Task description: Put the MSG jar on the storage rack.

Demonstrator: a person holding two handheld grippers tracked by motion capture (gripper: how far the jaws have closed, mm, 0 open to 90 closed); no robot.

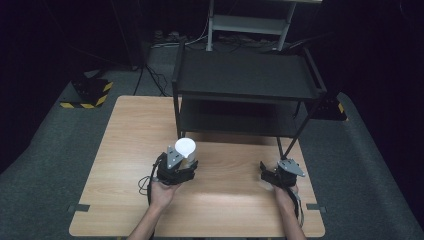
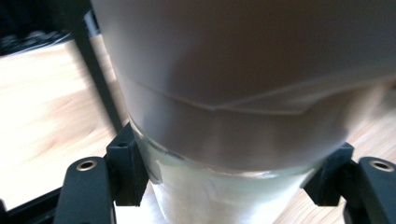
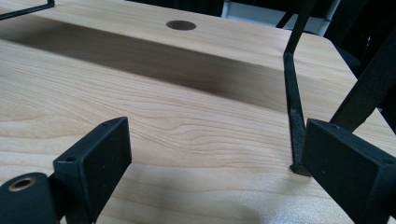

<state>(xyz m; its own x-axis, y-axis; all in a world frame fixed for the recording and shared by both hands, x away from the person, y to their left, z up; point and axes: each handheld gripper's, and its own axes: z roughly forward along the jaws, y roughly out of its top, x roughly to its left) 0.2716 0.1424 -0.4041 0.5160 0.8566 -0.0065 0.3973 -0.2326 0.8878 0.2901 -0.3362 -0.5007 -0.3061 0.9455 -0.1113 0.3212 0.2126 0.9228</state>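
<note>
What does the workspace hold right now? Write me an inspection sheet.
Surface: wooden table, bare around the hands.
Job's things: white cup, gripped near its base.
Clutter: nothing seen.
Grippers: left tongs shut on the cup; right tongs open, nothing between them, low over the table.
Cables: black cable loops beside the left hand; more on the floor behind.
Surroundings: black two-tier shelf at the table's far edge; dark room.
</note>
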